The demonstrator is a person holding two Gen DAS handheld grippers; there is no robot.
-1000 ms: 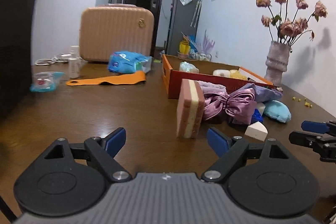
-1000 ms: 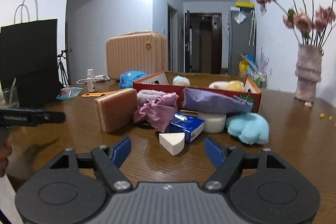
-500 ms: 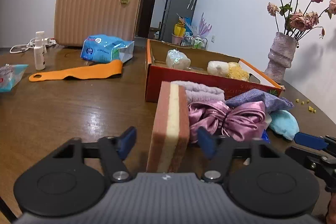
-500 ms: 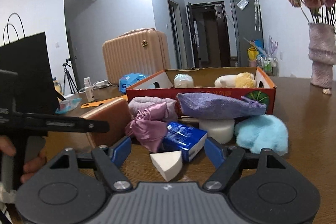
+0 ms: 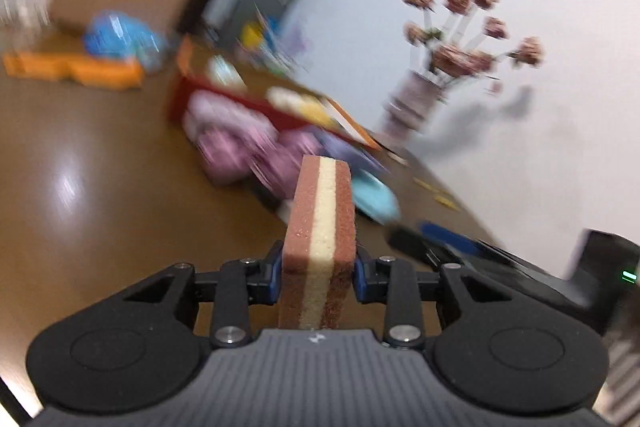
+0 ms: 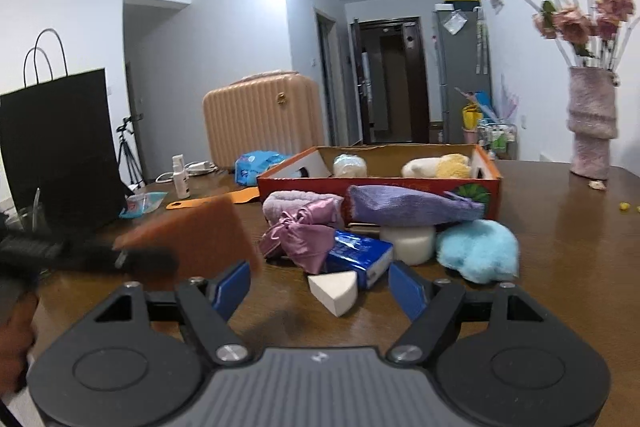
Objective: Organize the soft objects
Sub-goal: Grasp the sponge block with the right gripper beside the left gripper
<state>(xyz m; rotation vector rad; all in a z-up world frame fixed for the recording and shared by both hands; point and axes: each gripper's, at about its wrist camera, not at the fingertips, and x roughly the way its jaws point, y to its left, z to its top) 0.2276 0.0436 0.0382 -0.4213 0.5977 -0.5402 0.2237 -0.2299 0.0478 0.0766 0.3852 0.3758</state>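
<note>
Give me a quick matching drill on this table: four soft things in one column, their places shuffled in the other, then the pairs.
Things:
1. striped sponge
2. white wedge sponge
3. yellow fluffy ball
4. purple cloth

Places:
A. inside the red box
B. draped against the box front
C. clamped in the left tool
D. on the table before the open right tool

Pairs: 1-C, 2-D, 3-A, 4-B

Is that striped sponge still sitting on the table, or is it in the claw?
In the claw. The left claw pinches the striped sponge between its blue pads; its jaws have just been closing.
</note>
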